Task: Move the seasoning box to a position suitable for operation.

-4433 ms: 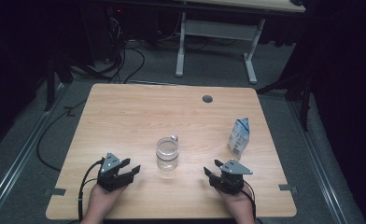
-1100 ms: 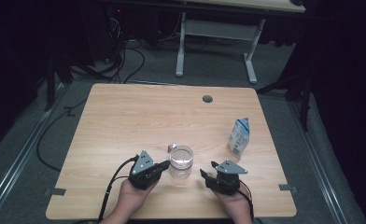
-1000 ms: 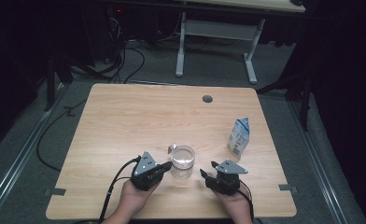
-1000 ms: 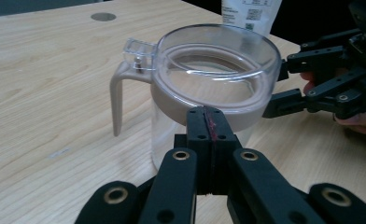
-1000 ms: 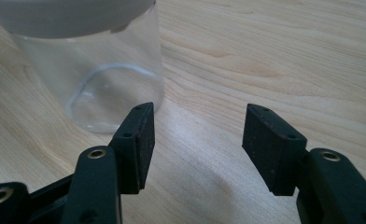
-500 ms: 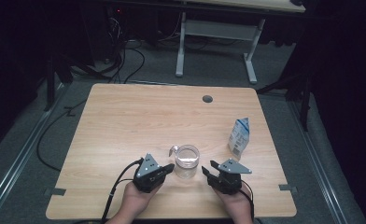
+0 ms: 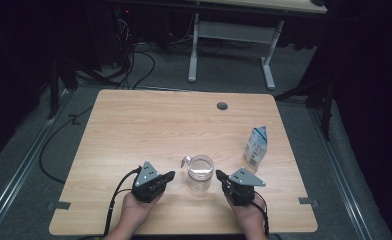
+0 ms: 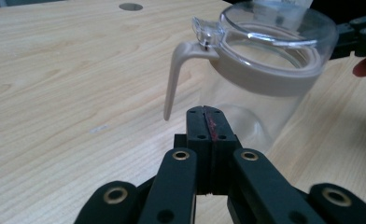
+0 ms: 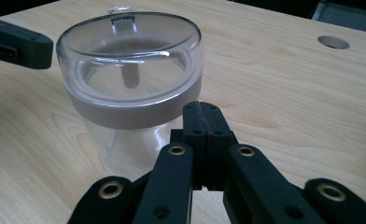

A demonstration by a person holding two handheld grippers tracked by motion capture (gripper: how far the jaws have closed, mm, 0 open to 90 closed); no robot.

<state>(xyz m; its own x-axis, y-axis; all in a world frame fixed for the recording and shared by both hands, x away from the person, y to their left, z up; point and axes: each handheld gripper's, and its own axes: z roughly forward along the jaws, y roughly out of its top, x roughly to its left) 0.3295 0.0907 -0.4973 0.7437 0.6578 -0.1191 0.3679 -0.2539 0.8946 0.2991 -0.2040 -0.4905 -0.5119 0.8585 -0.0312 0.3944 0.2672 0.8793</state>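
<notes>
A clear glass jug (image 7: 200,173) with a beige collar, a see-through lid and a thin beige handle stands upright on the wooden table (image 7: 149,125), near the person's edge and a little right of the middle. The left gripper (image 7: 168,176) lies low on the table just to the jug's left, its jaws pressed flat together with nothing between them; in the left gripper view the closed tips (image 8: 204,112) point at the lower glass wall, just beside it, and I cannot tell whether they touch it. The right gripper (image 7: 219,175) sits just to the jug's right, and its jaws have just been closing: they now meet with nothing caught between them, as the right gripper view shows (image 9: 202,108), tips close up to the jug's collar. The jug's handle points away from the person, toward the far left. A small blue and white carton (image 7: 256,146) stands upright farther right, well apart from the jug.
</notes>
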